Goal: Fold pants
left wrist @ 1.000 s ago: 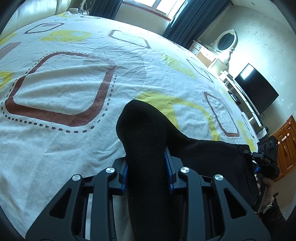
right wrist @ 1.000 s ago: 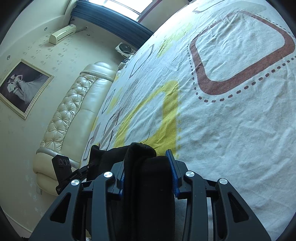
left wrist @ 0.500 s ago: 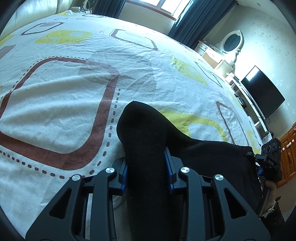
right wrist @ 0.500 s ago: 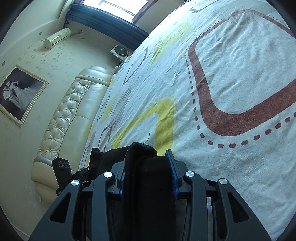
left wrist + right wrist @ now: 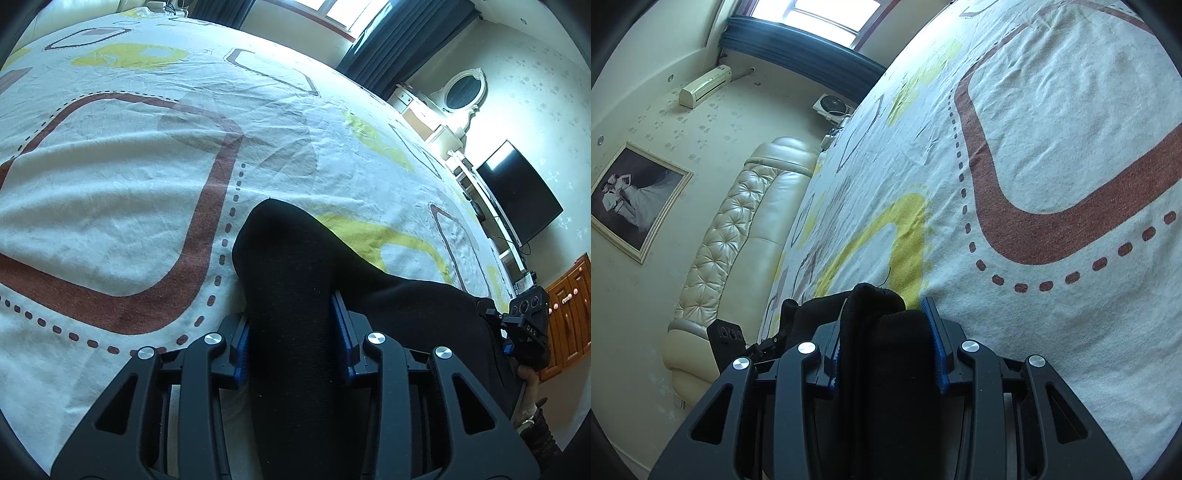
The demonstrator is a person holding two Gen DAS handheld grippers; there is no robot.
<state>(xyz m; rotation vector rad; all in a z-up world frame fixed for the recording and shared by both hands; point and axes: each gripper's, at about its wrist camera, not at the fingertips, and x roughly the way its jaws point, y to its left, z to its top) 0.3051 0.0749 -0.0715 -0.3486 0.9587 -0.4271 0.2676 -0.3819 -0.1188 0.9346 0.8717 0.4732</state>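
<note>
You're over a bed sheet [image 5: 110, 206] with brown and yellow shapes. Cream tufted headboard [image 5: 738, 236], framed photo [image 5: 631, 195], AC unit [image 5: 705, 85] on patterned wall. Window [image 5: 343, 14] with dark curtains [image 5: 399, 40], oval mirror [image 5: 463, 92], black TV [image 5: 521, 192], wooden cabinet [image 5: 569, 314].

The wide bed [image 5: 110, 192] wears a wrinkled white cotton sheet [image 5: 1052, 122] printed with brown rounded squares, dotted outlines and yellow shapes. Bunched black fabric pants [image 5: 406, 302] lie on its near right part.
</note>
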